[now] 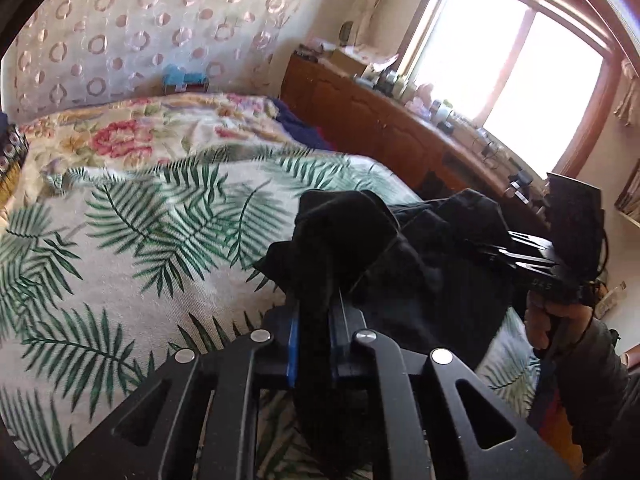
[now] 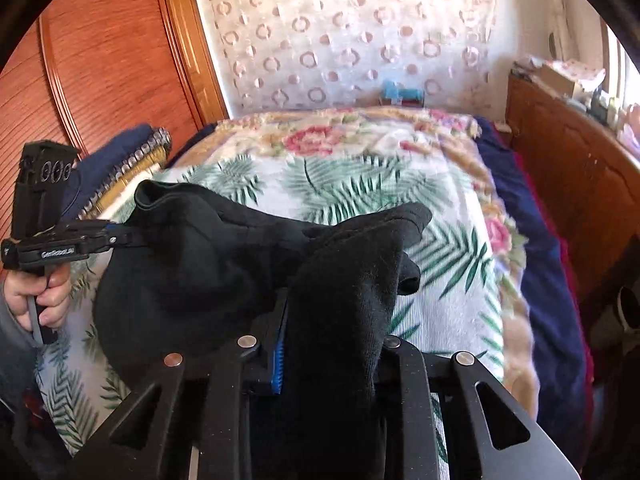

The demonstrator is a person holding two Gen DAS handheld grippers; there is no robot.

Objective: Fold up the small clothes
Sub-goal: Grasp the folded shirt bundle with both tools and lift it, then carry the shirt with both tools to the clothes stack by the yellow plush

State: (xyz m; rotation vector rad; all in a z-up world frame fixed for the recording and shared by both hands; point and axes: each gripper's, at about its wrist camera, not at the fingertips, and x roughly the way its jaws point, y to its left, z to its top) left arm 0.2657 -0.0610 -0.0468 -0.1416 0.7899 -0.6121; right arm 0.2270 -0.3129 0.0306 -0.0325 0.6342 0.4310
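Bed point(image 2: 516, 344), palm-leaf cover point(image 1: 120, 248), floral blanket point(image 2: 320, 136), folded pile point(image 2: 132, 156) at corner

We looked from both wrists along the fingers, tilted down over the bed point(image 1: 120, 240). Our left view faced the patterned wall point(image 1: 140, 32) and the window point(image 1: 512, 72) at right; our right view faced the same wall with the wardrobe point(image 2: 100, 60) at left. Both sat close behind the black garment point(image 2: 224, 256) and shared the leaf-print cover, and each caught the other gripper.

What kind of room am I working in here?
Most likely a bedroom in a home. The work surface is a bed spread with a palm-leaf cover and a flowered blanket, a wooden wardrobe stands beside it, and a low wooden cabinet crowded with small items runs under a window.
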